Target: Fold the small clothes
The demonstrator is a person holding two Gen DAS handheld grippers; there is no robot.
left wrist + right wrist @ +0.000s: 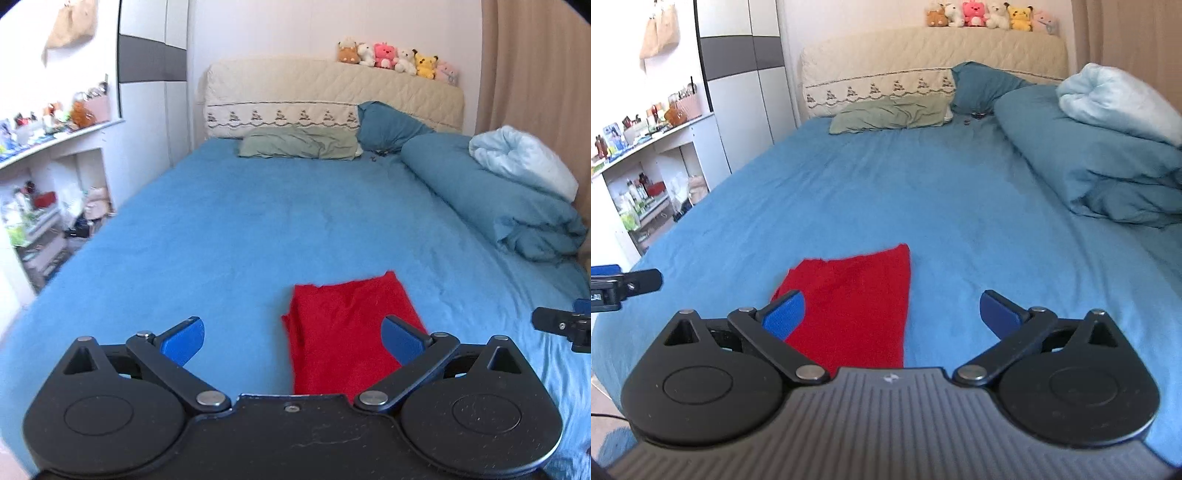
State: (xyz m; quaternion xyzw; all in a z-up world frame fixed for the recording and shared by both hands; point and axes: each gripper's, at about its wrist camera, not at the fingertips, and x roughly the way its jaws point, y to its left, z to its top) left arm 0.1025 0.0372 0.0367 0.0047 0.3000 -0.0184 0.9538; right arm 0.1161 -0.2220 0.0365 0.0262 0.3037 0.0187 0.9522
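Observation:
A small red garment (pixel 347 332) lies folded in a narrow strip on the blue bed sheet (pixel 258 229), near the bed's front edge. It also shows in the right wrist view (pixel 857 306). My left gripper (pixel 293 341) is open and empty, above the garment's left part. My right gripper (pixel 894 317) is open and empty, above the garment's right edge. The right gripper's tip shows at the right edge of the left wrist view (pixel 561 326). The left gripper's tip shows at the left edge of the right wrist view (pixel 624 286).
A rolled blue duvet (pixel 495 199) with a pale blanket (pixel 524 162) lies along the bed's right side. Pillows (pixel 299 146) and a padded headboard (pixel 332 96) with plush toys stand at the far end. Cluttered shelves (pixel 48 206) stand left of the bed.

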